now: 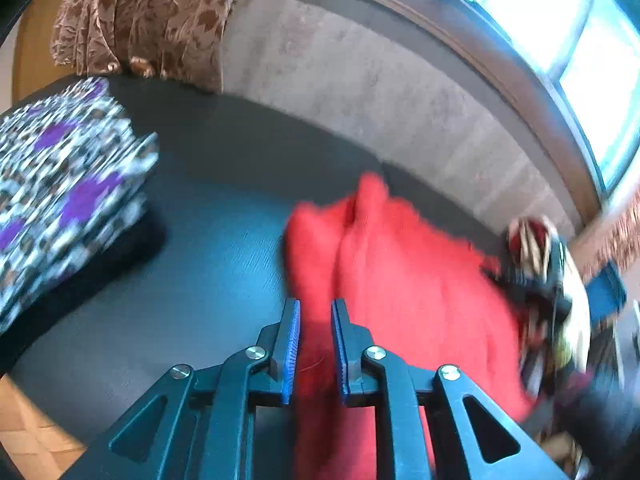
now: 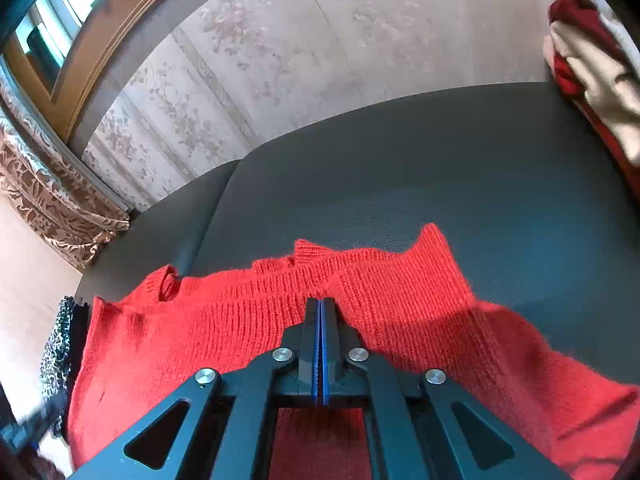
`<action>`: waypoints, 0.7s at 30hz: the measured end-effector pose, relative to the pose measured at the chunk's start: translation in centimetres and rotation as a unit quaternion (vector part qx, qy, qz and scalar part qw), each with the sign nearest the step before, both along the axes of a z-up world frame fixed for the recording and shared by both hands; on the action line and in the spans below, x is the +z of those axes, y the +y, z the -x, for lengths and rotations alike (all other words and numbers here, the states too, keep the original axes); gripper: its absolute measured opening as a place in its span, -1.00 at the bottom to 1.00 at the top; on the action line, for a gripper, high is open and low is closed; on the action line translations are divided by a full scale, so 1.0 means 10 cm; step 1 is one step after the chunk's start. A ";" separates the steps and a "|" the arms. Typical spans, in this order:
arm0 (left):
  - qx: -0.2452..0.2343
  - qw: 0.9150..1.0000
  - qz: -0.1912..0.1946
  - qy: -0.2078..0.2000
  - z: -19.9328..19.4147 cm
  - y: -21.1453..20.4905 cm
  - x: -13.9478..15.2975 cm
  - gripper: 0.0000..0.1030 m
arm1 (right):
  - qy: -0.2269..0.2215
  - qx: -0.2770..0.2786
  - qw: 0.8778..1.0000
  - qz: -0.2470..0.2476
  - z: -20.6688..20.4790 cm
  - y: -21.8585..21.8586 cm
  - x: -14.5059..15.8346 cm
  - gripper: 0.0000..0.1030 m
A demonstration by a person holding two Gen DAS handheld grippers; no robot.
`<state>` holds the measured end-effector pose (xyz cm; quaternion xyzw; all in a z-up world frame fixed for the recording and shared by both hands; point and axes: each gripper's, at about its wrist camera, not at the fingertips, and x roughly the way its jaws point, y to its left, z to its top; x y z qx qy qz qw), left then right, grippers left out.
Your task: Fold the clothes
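A red knit sweater point(image 1: 400, 280) lies crumpled on the dark table point(image 1: 224, 200). My left gripper point(image 1: 315, 308) is open, its blue-padded fingers straddling the sweater's near edge, which runs between the jaws. In the right wrist view the sweater point(image 2: 400, 304) spreads across the dark table point(image 2: 440, 168). My right gripper point(image 2: 321, 304) is shut, its tips pressed together over the knit; I cannot tell whether fabric is pinched between them.
A folded purple, black and white patterned garment point(image 1: 68, 200) lies at the table's left. A heap of red and cream clothes point(image 1: 548, 280) sits at the right, also in the right wrist view point(image 2: 592, 72). A patterned wall point(image 2: 320, 60), brown curtains point(image 1: 148, 16) and a window point(image 1: 560, 24) stand behind.
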<state>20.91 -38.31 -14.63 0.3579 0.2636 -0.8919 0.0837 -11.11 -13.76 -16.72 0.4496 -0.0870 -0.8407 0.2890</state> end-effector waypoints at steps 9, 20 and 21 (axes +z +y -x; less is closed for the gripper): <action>-0.102 0.992 -0.079 0.016 -0.49 0.03 -0.18 -0.28 | 0.010 0.001 1.000 -0.012 -0.05 -0.01 0.00 -0.95; -0.171 0.984 -0.049 -0.018 -0.10 0.33 -0.27 -0.89 | 0.015 0.002 1.000 -0.017 -0.07 -0.01 -0.01 -0.93; -0.170 0.984 -0.054 0.000 -0.16 0.31 -0.16 -0.89 | 0.015 0.002 1.000 -0.016 -0.07 -0.01 -0.01 -0.93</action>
